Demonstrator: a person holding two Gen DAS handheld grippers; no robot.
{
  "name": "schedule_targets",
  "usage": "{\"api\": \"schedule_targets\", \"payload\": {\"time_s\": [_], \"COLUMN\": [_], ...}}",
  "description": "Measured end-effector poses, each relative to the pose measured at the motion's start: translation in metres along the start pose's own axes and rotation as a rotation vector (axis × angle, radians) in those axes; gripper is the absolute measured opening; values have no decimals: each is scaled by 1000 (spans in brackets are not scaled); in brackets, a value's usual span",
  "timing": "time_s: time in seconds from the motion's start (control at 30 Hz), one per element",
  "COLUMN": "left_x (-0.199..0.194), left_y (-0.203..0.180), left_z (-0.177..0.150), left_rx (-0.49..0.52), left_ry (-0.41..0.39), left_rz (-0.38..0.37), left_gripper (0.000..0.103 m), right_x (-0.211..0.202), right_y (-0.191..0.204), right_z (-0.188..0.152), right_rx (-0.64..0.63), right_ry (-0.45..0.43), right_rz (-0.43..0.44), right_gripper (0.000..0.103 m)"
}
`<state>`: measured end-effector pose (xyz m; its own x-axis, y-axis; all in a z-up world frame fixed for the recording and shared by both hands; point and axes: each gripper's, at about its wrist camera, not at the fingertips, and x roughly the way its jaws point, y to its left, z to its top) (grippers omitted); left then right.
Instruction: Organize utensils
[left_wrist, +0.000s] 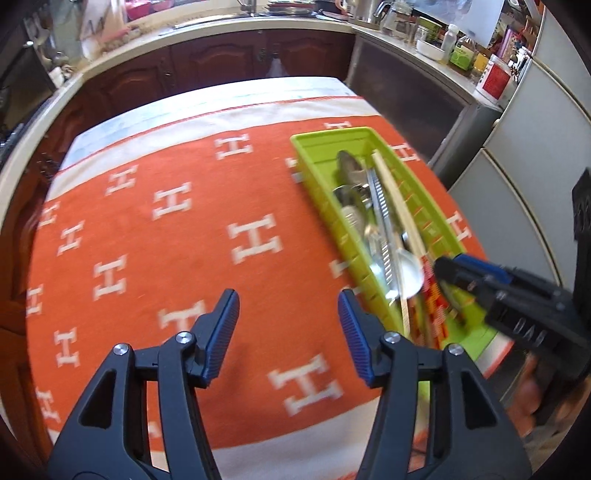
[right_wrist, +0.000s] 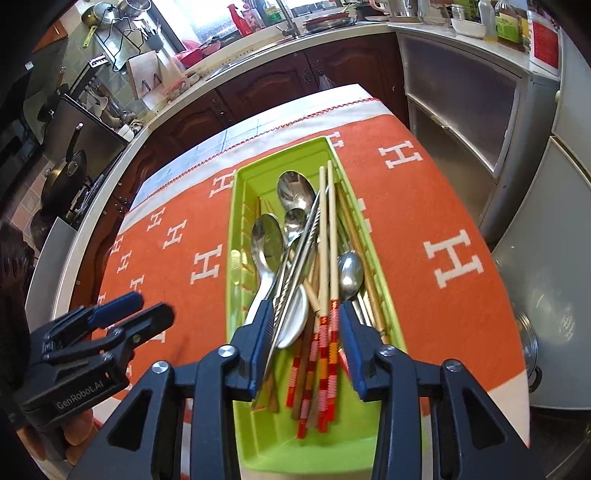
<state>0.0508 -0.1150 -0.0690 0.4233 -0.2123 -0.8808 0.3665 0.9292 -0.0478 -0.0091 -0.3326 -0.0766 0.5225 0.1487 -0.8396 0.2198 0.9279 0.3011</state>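
Note:
A lime green tray (right_wrist: 233, 258) lies lengthwise on the orange cloth and holds several metal spoons (right_wrist: 266, 238), wooden chopsticks (right_wrist: 332, 236) with red-banded ends, and ridged metal chopsticks (right_wrist: 303, 254). My right gripper (right_wrist: 304, 308) hovers open over the tray's near half, and the utensils lying below show between its fingers without the pads pressing on them. In the left wrist view the tray (left_wrist: 319, 192) sits at the right with the spoons (left_wrist: 351, 168) in it and the right gripper (left_wrist: 448, 266) above its near end. My left gripper (left_wrist: 288, 299) is open and empty over bare cloth, left of the tray.
The orange cloth (left_wrist: 166, 258) with white H marks covers a table. Dark wood cabinets (left_wrist: 221, 59) and a cluttered counter run behind it. A grey fridge (left_wrist: 535, 155) stands at the right, and a metal pot lid (right_wrist: 532, 350) by the table's right edge.

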Motion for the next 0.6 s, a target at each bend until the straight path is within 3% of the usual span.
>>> {"api": "schedule_targets", "payload": {"time_s": [0.2, 0.3, 0.6], "left_x": [-40, -63, -138], "left_y": [28, 33, 50], "left_z": [-25, -28, -29], "left_rx": [-25, -39, -123], "left_ry": [-67, -109, -221], "left_rz": [78, 118, 215], "left_gripper": [71, 80, 81], "right_x": [-24, -42, -106], "right_y": [29, 52, 139], "right_z": [-16, -20, -25], "right_rx": [-18, -57, -203], "right_ry": [-25, -58, -161], "right_rz": [13, 13, 109], "right_gripper": [41, 53, 67]}}
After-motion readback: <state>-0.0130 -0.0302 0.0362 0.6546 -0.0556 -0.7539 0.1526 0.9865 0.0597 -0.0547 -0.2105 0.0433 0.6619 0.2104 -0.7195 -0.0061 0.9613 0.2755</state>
